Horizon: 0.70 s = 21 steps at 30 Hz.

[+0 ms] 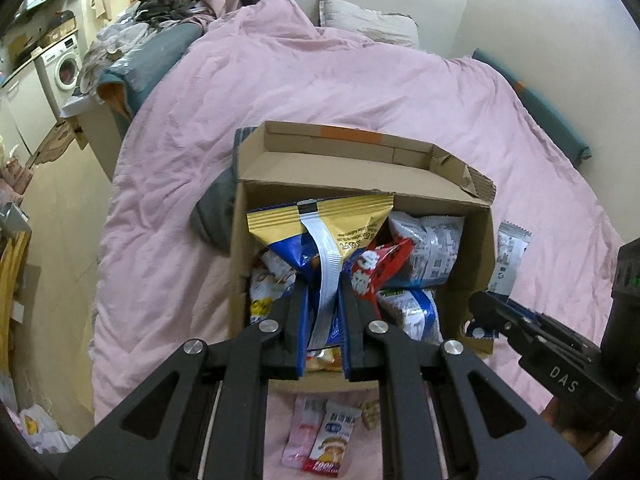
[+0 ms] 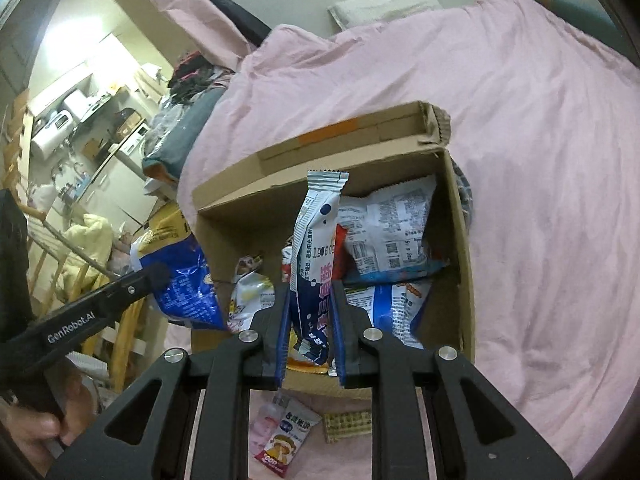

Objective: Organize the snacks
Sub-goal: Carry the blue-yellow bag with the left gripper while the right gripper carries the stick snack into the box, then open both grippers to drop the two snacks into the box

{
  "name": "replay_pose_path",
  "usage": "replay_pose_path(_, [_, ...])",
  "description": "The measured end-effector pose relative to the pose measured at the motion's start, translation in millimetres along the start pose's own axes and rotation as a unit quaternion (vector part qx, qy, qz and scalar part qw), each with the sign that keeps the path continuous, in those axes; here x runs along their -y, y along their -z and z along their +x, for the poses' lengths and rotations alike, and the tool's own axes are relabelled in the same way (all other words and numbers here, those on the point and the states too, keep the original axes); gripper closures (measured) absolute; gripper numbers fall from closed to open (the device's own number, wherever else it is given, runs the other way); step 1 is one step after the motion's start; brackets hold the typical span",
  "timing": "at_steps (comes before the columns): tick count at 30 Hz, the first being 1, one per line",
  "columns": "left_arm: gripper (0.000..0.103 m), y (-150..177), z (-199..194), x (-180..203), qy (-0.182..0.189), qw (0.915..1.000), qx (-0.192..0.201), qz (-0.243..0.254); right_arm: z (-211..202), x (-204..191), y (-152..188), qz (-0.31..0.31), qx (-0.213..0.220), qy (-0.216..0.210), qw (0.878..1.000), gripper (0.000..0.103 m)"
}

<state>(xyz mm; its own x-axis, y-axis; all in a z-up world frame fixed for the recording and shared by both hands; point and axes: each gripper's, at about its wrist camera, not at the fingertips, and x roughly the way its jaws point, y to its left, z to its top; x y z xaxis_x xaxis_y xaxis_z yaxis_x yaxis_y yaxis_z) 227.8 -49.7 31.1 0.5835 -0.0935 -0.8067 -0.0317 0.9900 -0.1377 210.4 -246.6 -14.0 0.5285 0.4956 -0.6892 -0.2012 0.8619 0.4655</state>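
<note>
An open cardboard box [image 1: 472, 256] [image 2: 460, 264] sits on a pink bed cover and holds several snack bags. My left gripper [image 1: 320, 296] is shut on a yellow-and-blue chip bag [image 1: 320, 220] and holds it over the box's left side; that bag also shows in the right wrist view [image 2: 180, 276]. My right gripper [image 2: 310, 292] is shut on a slim white-and-navy snack packet [image 2: 316, 232] held upright over the box's near edge; the same packet shows in the left wrist view [image 1: 508, 256]. A red packet [image 1: 376, 268] and white-blue bags [image 2: 392, 232] lie inside.
Small snack sachets [image 1: 320, 436] [image 2: 284, 436] lie on the cover in front of the box. A grey pillow [image 1: 368, 20] lies at the bed's head. A washing machine [image 1: 64, 68] and cluttered furniture stand to the left of the bed.
</note>
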Motion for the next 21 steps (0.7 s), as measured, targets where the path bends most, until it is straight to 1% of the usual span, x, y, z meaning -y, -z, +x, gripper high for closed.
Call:
replay_pose_path(4, [0.093, -2, 19, 5, 0.01, 0.9998, -0.018, -0.009, 8, 13, -1, 0.028, -0.014, -0.001, 0.999, 0.084])
replay_pose_path(6, [0.093, -1, 28, 9, 0.006, 0.9997, -0.023, -0.009, 10, 20, 0, 0.046, -0.021, -0.004, 0.999, 0.084])
replay_pose_path(10, [0.093, 3, 40, 16, 0.009, 0.9995, -0.031, -0.002, 16, 32, 2, 0.067, -0.035, 0.009, 0.997, 0.084])
replay_pose_path(16, [0.093, 7, 46, 22, 0.004, 0.9994, -0.034, 0.008, 28, 35, 5, 0.07, -0.059, 0.034, 0.995, 0.084])
replay_pose_path(21, [0.093, 9, 54, 25, 0.007, 0.9986, -0.052, 0.01, 31, 35, 6, 0.075, -0.068, 0.045, 0.994, 0.083])
